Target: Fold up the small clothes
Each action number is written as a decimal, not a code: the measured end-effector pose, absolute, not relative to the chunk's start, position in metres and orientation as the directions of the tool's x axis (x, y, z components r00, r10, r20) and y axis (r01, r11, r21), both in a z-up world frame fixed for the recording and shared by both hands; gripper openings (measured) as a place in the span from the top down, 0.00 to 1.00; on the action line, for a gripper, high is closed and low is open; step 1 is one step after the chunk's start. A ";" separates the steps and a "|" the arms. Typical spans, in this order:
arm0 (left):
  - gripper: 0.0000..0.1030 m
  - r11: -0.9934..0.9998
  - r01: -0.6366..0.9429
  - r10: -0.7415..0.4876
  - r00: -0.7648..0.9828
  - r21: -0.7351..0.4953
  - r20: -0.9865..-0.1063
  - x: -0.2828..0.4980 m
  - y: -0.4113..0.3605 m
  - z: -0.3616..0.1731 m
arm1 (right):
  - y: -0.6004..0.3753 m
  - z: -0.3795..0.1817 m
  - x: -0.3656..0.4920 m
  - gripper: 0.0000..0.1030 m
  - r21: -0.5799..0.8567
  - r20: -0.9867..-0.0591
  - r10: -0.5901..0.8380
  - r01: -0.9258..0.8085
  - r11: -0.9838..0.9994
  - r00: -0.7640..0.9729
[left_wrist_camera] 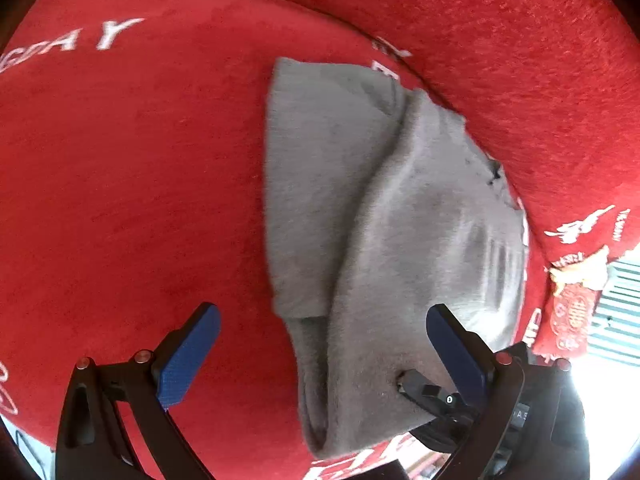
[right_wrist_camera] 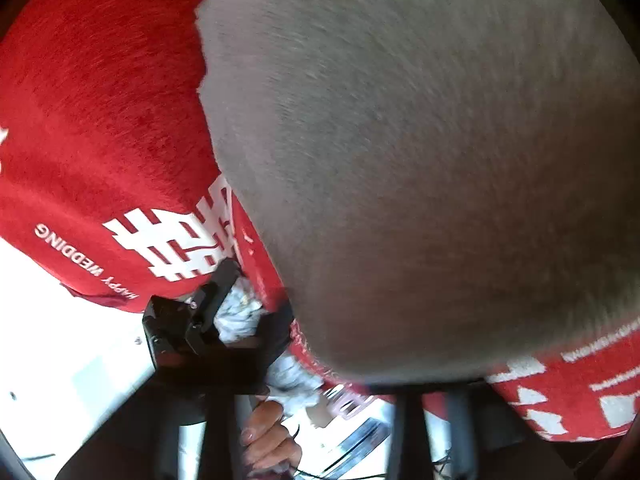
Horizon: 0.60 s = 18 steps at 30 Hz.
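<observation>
Red cloth (left_wrist_camera: 140,168) with white lettering is covering the bench, and a grey garment (left_wrist_camera: 372,208) is lying folded near its right edge. Left gripper (left_wrist_camera: 320,344) is hovering with jaws spread; right gripper (left_wrist_camera: 420,388) is pinching the garment's near edge.

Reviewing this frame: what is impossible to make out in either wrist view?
- Right claw: in the right wrist view the soft grey knitted garment fills the frame and covers its fingers, so open or shut is unclear.
- Garment type: blurred in the right view; bunched in the left wrist view.
- White lettering on the red plush cloth: cut off by the left view's edge.
- Left claw: open, holding nothing.
</observation>
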<state>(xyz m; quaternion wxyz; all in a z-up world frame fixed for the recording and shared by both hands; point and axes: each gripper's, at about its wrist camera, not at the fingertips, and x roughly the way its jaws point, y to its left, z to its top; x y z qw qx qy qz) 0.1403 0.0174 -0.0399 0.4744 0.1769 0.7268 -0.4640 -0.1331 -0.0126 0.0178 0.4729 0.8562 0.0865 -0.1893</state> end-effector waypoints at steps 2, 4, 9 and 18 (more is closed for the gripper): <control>0.00 0.491 0.694 -0.178 -0.513 -0.527 -0.840 0.139 0.009 -0.042 | -0.021 0.034 -0.135 0.92 0.821 -0.373 -0.043 0.308 -0.480 0.927; 0.00 0.477 0.668 -0.173 -0.565 -0.571 -0.807 0.136 -0.001 -0.048 | -0.029 0.051 -0.136 0.92 0.854 -0.351 -0.040 0.302 -0.424 0.935; 0.00 0.483 0.622 -0.168 -0.625 -0.616 -0.763 0.129 -0.024 -0.058 | -0.039 0.075 -0.143 0.92 0.893 -0.301 -0.020 0.274 -0.358 0.953; 0.21 0.370 0.764 -0.132 -0.520 -0.529 -0.844 0.079 -0.062 -0.038 | -0.017 0.067 -0.131 0.83 0.792 -0.508 0.282 0.570 -0.220 0.814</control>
